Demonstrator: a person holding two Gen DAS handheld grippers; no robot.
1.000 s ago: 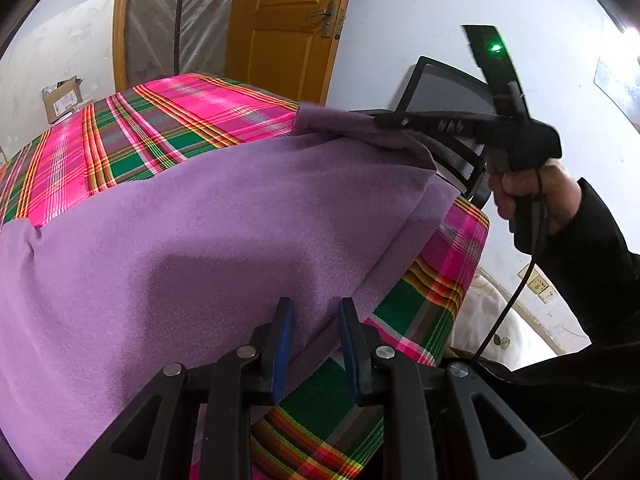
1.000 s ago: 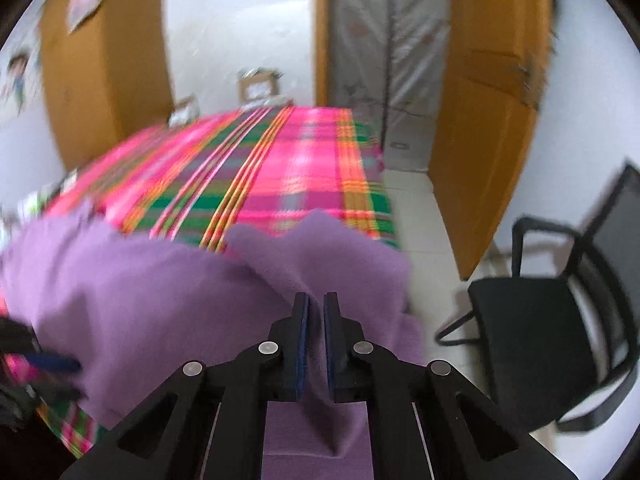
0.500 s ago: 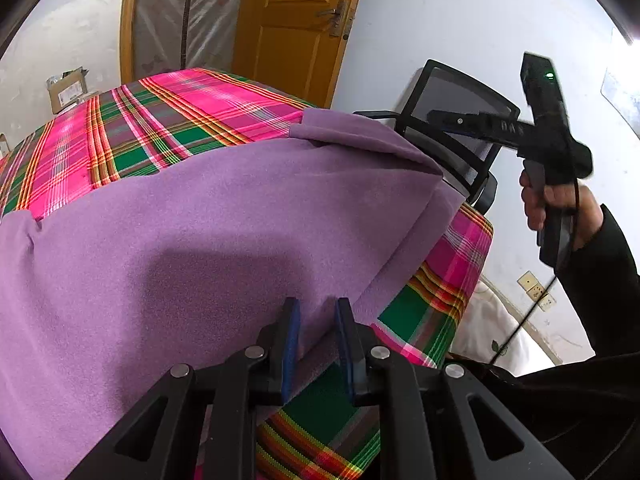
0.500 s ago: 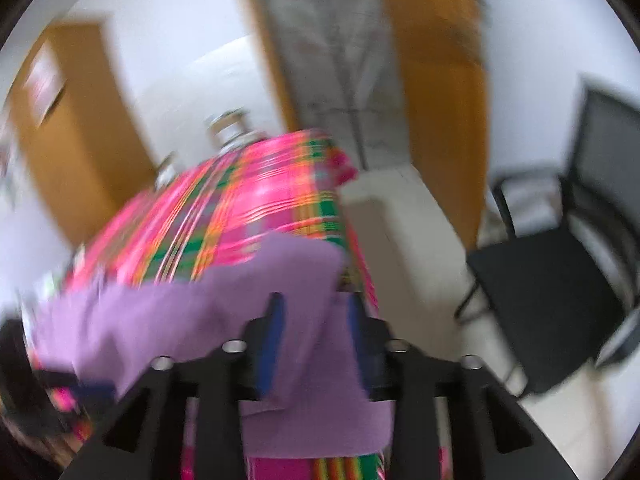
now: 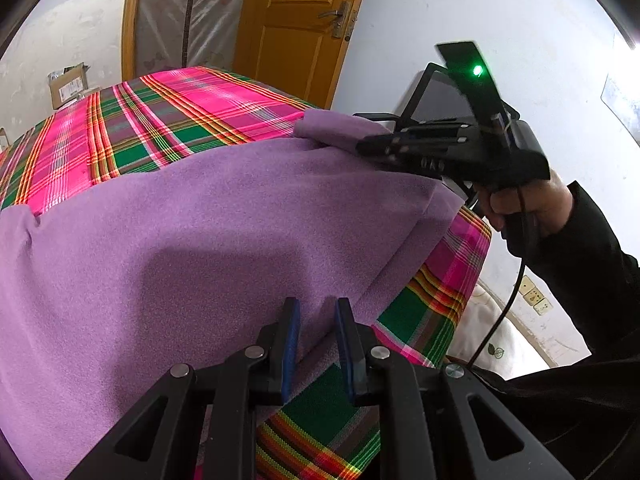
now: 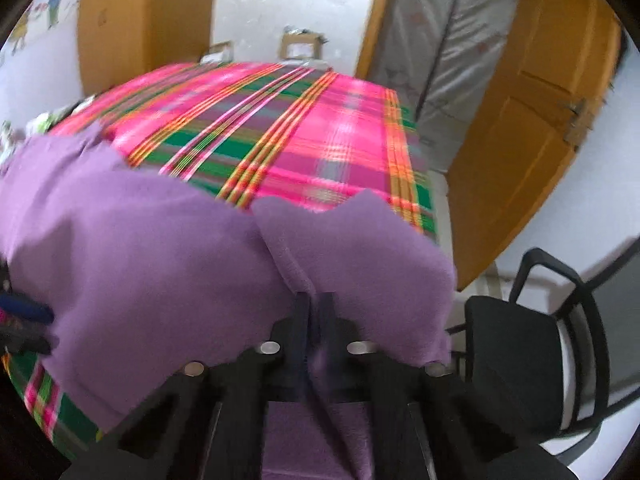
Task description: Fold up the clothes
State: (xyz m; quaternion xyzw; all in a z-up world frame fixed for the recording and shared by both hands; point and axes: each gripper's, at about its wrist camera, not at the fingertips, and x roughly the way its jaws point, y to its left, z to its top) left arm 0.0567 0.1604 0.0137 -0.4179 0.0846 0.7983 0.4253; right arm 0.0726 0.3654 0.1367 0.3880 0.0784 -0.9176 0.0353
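1. Purple cloth [image 5: 192, 232], a soft fleece-like garment, lies spread over a bed covered with a pink, green and orange plaid sheet [image 5: 168, 120].
2. Left tongs [image 5: 316, 344] point down at the near edge of the cloth; their blue-lined fingers [image 5: 290, 344] stand a little apart with a fold of the purple fabric running between them, and the pads appear to press on that fold.
3. Right tongs [image 6: 314, 320], seen from their own camera, have just snapped closed; a thin ridge of the cloth is pinched between the two nearly touching fingers, and purple fabric bulges up on both sides of them.
4. From the left camera, the right tongs [image 5: 376, 146] reach in from the right, held by a hand [image 5: 532, 208] in a dark sleeve [image 5: 592, 264], with their tips at the far right corner of the cloth, where a small flap sticks up beyond them.
5. Beyond both tongs the plaid sheet stretches bare to the far end of the bed.
6. Right of the right tongs stands a black chair [image 6: 532, 344] on a pale floor, with an orange wooden door [image 6: 532, 128] behind it.
7. Cardboard boxes [image 6: 300, 46] sit past the far end of the bed against a white wall.
8. The right camera's picture is somewhat blurred.
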